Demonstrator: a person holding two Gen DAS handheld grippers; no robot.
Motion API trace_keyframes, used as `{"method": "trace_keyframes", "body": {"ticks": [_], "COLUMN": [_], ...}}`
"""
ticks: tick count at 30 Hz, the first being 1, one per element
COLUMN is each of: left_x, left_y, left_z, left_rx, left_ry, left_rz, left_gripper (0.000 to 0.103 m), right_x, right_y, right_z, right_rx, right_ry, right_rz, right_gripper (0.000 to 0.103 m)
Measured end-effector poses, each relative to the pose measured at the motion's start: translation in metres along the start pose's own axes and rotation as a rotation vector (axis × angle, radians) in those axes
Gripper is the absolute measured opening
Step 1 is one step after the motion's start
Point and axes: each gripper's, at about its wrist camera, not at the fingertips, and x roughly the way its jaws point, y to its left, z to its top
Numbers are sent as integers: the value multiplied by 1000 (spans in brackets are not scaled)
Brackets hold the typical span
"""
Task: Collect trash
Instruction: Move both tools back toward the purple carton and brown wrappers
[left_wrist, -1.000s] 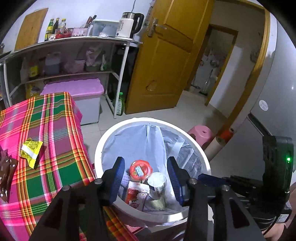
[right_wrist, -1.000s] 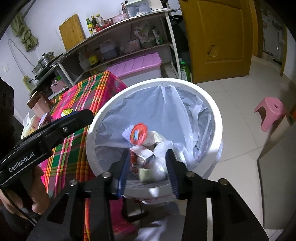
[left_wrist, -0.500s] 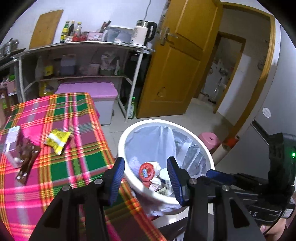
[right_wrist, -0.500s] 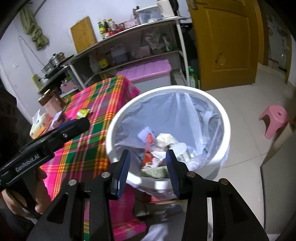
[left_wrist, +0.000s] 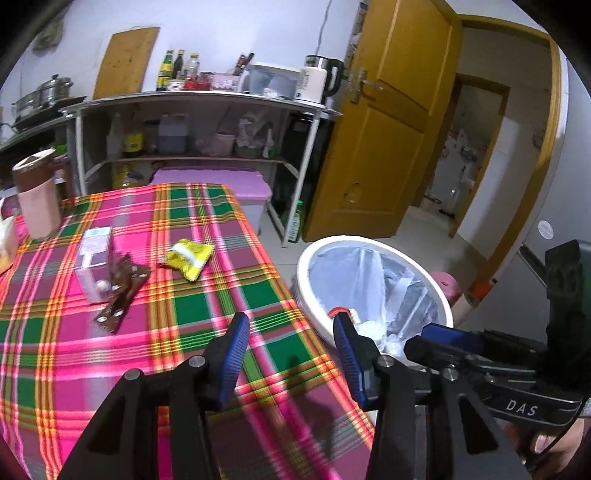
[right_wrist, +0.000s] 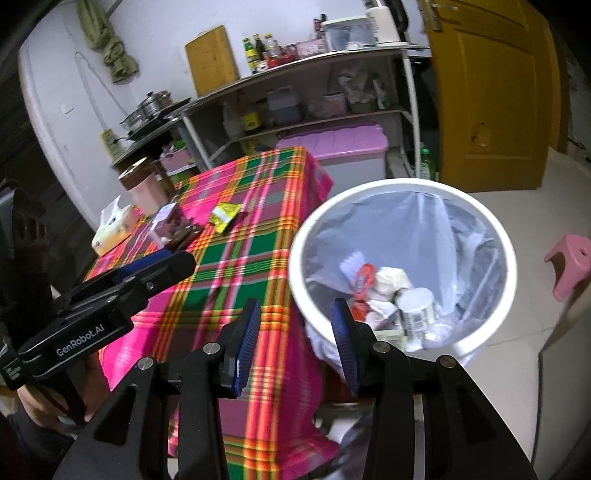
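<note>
Toward the counter's (left_wrist: 207, 310) far edge lies the yellow wrapper (left_wrist: 189, 256), ahead-left of the nearer left gripper (left_wrist: 291, 347); both grippers' fingers apart, empty.

Dim, fisheye-warped, blurred foreground
</note>
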Motion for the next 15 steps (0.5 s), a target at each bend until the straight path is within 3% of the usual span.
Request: {"method": "trace_keyframes", "body": {"ticks": [15], "left_x": [-25], "left_y": [61], "left_z": [-10], "left_rx": [-90], "left_ry": [-24], "left_rz": [122], "left_gripper": [47], "right_x": [33], "right_y": [43], "right_z": [11], "right_rx": [-85], "right_ry": [45], "right_rz": [69], "right_gripper": [41]}}
